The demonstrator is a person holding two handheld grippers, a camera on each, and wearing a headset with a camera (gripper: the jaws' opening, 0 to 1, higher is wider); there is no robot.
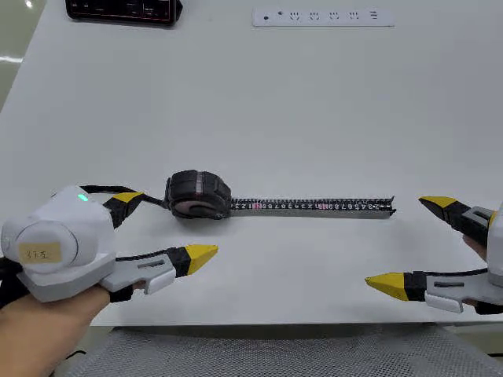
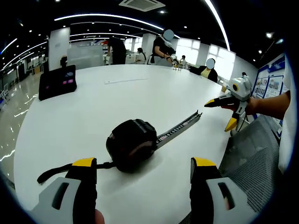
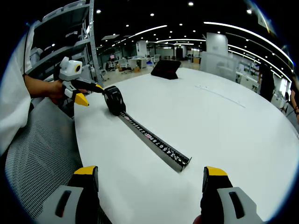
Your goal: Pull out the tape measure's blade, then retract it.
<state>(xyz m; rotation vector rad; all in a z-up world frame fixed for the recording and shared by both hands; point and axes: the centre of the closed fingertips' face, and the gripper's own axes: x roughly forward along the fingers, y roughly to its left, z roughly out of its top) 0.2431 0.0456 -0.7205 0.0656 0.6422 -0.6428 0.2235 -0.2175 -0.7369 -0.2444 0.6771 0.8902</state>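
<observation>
A black tape measure case rests on the white table, its blade drawn out to the right and lying flat. My left gripper is open just left of the case, its yellow-tipped jaws on either side of the case's near end without touching; the case sits a little ahead of them in the left gripper view. My right gripper is open near the blade's free end, a short way off it. Nothing is held. A black wrist strap trails from the case.
A dark device lies at the far left of the table and a white power strip at the far middle. The table's front edge meets a grey mesh chair. People stand in the room beyond the table.
</observation>
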